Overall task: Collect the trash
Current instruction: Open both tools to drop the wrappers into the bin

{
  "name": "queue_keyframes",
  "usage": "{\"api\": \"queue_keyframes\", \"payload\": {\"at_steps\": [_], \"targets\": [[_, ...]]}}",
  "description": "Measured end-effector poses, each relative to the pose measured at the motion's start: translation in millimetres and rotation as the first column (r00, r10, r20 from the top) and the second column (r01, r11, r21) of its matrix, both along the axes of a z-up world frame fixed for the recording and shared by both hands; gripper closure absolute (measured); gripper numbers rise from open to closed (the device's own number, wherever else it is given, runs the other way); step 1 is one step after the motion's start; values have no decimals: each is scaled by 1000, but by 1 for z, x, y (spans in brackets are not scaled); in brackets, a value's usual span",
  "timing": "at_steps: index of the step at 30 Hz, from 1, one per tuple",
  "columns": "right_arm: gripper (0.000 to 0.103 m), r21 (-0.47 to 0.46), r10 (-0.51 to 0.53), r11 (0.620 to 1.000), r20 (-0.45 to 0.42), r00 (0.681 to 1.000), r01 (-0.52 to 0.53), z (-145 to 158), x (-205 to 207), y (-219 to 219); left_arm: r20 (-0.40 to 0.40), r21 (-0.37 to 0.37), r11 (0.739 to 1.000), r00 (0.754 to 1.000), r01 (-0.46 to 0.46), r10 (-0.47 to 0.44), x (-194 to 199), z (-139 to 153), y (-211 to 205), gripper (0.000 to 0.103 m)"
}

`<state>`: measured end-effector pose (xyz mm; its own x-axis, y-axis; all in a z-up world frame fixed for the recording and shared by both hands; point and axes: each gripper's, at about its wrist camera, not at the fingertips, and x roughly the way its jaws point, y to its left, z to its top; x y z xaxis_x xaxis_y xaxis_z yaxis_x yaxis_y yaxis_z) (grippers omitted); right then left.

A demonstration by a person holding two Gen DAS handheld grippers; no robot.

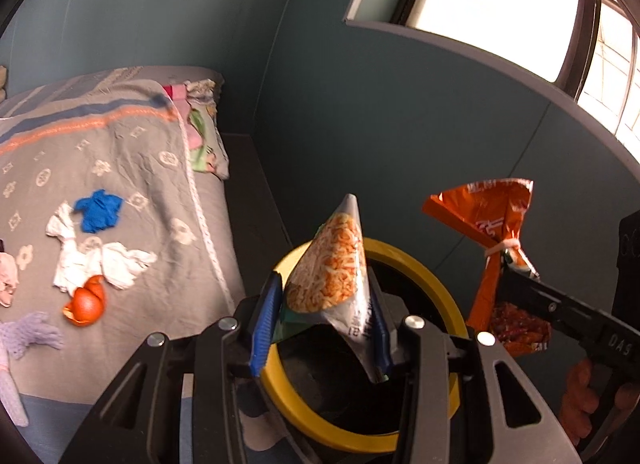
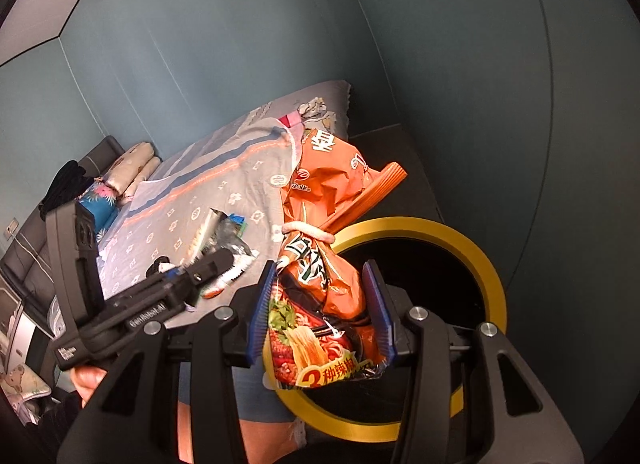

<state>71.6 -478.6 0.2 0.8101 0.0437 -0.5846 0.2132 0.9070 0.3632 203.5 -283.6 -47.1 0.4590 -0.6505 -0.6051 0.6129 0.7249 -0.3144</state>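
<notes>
Both grippers pinch wrappers over the yellow-rimmed bin (image 1: pixel 416 260) at lower centre: the left gripper (image 1: pixel 320 328) a noodle-print packet (image 1: pixel 332 276), the right gripper (image 2: pixel 324 316) an orange bag (image 2: pixel 324 264). Either light wrapper might drift past the rim when released.

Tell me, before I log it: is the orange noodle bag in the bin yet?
Not yet: orange noodle bag is gripped above the bin.

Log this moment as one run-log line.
left hand-held gripper: shut on noodle packet | right hand-held gripper: shut on orange bag | both over yellow-rimmed bin | bed: tissues, orange peel left
</notes>
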Motion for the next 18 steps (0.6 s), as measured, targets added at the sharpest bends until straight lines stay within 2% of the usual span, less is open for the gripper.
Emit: {"api": "queue_keyframes", "payload": {"at_steps": [3,7,9,10,12,14,18], "targets": [[59,-15,-18,1000,-1,1000,18,-2,-1,3,-21,4,1000,1000,15,-15,0,-9,-11,65],[56,-13,-43,999,-3,999,43,-6,2,2,-22,2,1000,1000,20,-20,-1,-11,-19,59],[55,-8,-57,998,-2,998,57,-4,3,7,-19,-2,1000,1000,21,-21,-2,-10,-21,47],[54,-6,-60,998,-2,998,60,-5,3,7,-18,-6,1000,1000,24,-24,-4,-10,-22,45],[46,-4,-77,997,3,997,77,-5,2,6,-14,-14,1000,1000,20,-20,-4,-9,-20,37],[45,-9,-94,996,8,996,94,-6,1,4,-18,-21,1000,1000,15,-16,-4,-8,-17,34],[44,2,-109,994,2,994,109,-7,-2,2,-15,-22,1000,1000,11,-12,-4,-6,-10,21]]}}
